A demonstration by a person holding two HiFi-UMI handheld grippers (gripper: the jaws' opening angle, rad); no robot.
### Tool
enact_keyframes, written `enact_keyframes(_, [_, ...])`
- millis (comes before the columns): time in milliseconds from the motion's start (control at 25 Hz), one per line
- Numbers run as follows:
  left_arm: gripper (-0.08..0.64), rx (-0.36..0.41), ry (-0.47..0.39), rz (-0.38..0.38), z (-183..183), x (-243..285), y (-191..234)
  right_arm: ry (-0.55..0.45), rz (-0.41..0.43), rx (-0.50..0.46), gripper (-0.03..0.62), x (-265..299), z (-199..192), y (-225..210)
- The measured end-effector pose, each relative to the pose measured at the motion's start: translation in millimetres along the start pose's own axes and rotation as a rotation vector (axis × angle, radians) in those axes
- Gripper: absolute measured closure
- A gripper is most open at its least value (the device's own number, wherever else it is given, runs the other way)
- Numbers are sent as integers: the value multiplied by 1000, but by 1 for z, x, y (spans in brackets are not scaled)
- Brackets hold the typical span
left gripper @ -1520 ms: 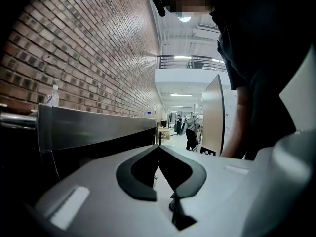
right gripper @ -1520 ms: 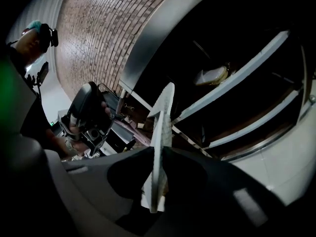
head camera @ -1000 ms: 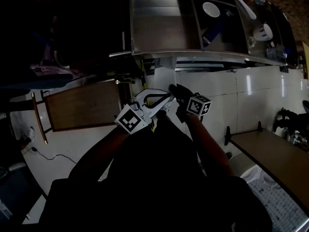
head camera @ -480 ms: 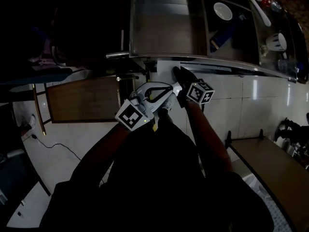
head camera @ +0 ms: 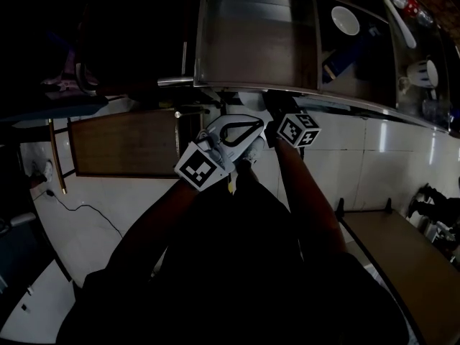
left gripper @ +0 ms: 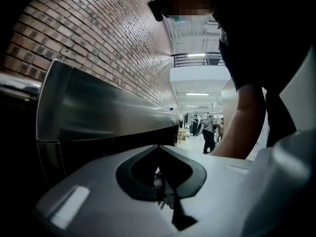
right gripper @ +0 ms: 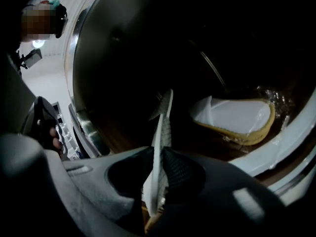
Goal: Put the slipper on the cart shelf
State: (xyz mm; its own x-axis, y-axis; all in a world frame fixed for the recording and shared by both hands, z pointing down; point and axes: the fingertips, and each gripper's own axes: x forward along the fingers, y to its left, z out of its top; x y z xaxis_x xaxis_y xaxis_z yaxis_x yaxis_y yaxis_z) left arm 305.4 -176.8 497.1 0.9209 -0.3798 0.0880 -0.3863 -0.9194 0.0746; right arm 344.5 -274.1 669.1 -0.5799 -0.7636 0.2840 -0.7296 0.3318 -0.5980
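My right gripper (right gripper: 159,154) is shut on the thin edge of a white slipper (right gripper: 163,127), which stands edge-on between the jaws. It reaches into the dark lower shelf (right gripper: 217,151) of the steel cart. A second white slipper with a tan sole (right gripper: 232,116) lies on that shelf ahead to the right. In the head view the right gripper (head camera: 272,113) sits at the cart's front edge, under the top tray (head camera: 251,42). My left gripper (head camera: 255,126) is just beside it, shut with nothing held; in its own view its tips (left gripper: 159,147) meet beside the cart's steel side (left gripper: 108,112).
A white bowl (head camera: 346,20) and a cup (head camera: 428,70) sit on the cart's top right. Wooden boards stand on the white floor at left (head camera: 122,146) and lower right (head camera: 402,257). A brick wall (left gripper: 89,33) runs behind the cart.
Both grippers have moved toward the cart, side by side. The right gripper's jaws with the slipper have passed under the top tray's front edge.
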Motion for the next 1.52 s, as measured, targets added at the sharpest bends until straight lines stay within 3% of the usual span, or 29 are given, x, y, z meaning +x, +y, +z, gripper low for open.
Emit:
enact_keyframes(560, [557,-26,41,44,-12,-3,7,-47,-9,-69,532,27,28,-14])
enact_keyframes(800, [557,-33,43,60,-15,-3,9,-22,6,-94,529,37,33,-18])
enact_keyframes(920, [557,-26,53,62,-16,-4,9,18,-52,-153,525,38,30,-23])
enact_keyframes(1080, [557,-28,51,67,-14,-4,9,45,-172,-298,497,34,32,-29])
enact_keyframes(1200, [557,-22,49,67,-13,-4,9,40,-216,-389,488,35,41,-26])
enact_keyframes(1320, [557,-19,49,71,-12,-6,9,35,-227,-391,470,35,44,-25])
enact_keyframes(1520, [557,-32,41,83,-11,-11,12,23,-281,-388,380,26,50,-31])
